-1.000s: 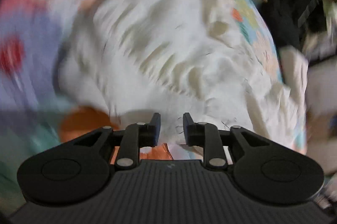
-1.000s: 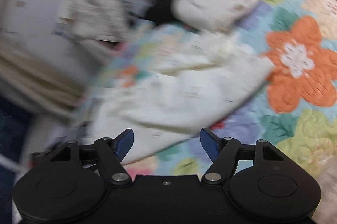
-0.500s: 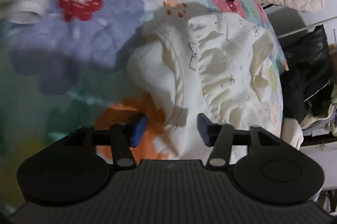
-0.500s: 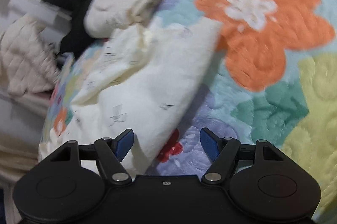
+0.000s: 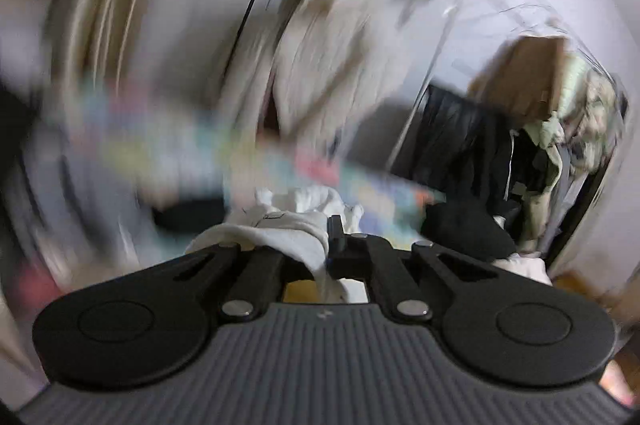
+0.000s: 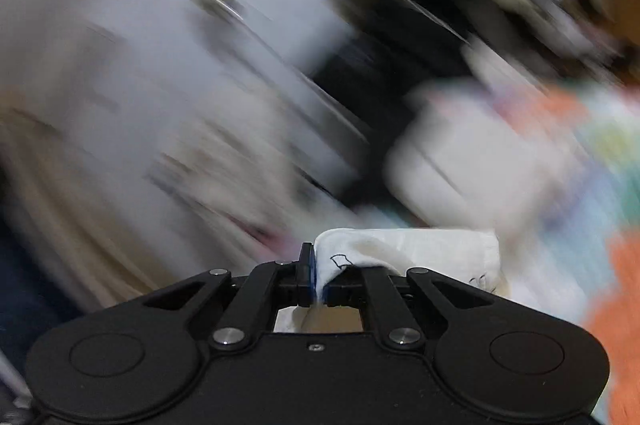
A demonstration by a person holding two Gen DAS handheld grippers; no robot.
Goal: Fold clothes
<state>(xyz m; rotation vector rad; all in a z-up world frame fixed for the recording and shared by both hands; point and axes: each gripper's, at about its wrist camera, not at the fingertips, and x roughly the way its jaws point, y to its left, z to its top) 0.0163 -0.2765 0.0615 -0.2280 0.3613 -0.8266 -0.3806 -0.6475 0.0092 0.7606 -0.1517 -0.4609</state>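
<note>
Showing both grippers clamped on one cream garment (image 5: 288, 237), the two wrist views are heavily smeared by motion. The fingers of the left gripper (image 5: 326, 245) are drawn together on a bunched fold of the cloth, which is draped over the left finger and hangs down between the linkages. The fingers of the right gripper (image 6: 318, 277) are likewise pressed together on a corner of the same garment (image 6: 404, 249), on which small black line drawings are printed. A flowered quilt (image 6: 592, 161) is seen blurred beyond the cloth. A rack of dark hanging clothes (image 5: 500, 161) and a brown cardboard box (image 5: 524, 77) are seen at the right of the left view.
</note>
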